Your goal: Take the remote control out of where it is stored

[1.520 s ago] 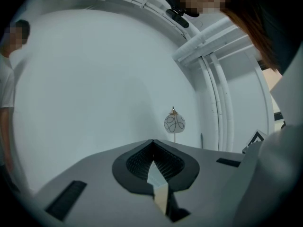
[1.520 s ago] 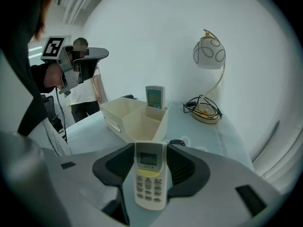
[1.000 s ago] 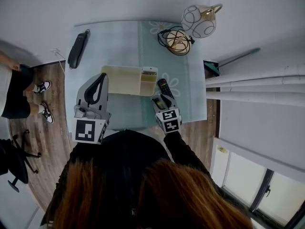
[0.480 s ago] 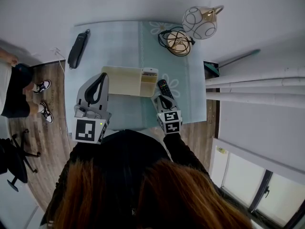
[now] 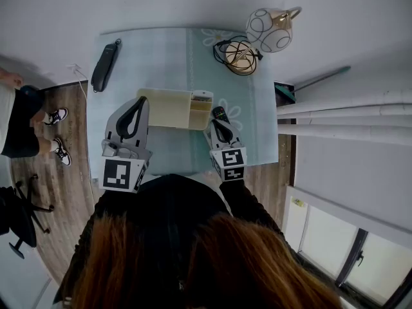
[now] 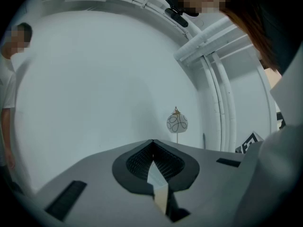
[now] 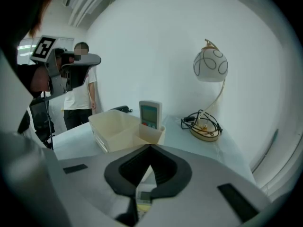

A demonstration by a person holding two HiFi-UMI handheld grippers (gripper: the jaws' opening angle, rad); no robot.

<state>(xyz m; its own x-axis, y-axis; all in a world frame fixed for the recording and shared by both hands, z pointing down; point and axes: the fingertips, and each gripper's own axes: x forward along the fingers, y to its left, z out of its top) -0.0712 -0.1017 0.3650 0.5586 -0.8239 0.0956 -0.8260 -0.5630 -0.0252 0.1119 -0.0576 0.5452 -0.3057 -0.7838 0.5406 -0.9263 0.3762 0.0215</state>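
Note:
A cream storage box (image 5: 164, 108) sits mid-table, and a white remote with a screen (image 5: 201, 97) stands upright in its small right compartment. In the right gripper view that remote (image 7: 150, 113) is straight ahead, beyond the jaws. A black remote (image 5: 219, 112) lies flat on the table just right of the box. My right gripper (image 5: 221, 129) hovers over its near end, shut, with nothing between the pads (image 7: 150, 148). A sliver of a remote shows below the jaws. My left gripper (image 5: 133, 111) is held at the box's left end, shut and empty, pointing at the wall (image 6: 152, 143).
A globe lamp (image 5: 269, 29) and its coiled cable (image 5: 238, 55) stand at the table's far right corner. A black handset (image 5: 105, 66) lies at the far left edge. A person stands on the wooden floor to the left (image 5: 26, 124). White pipes run along the right wall.
My right gripper's jaws have come together and it has slid forward over the black remote. The left gripper has barely moved.

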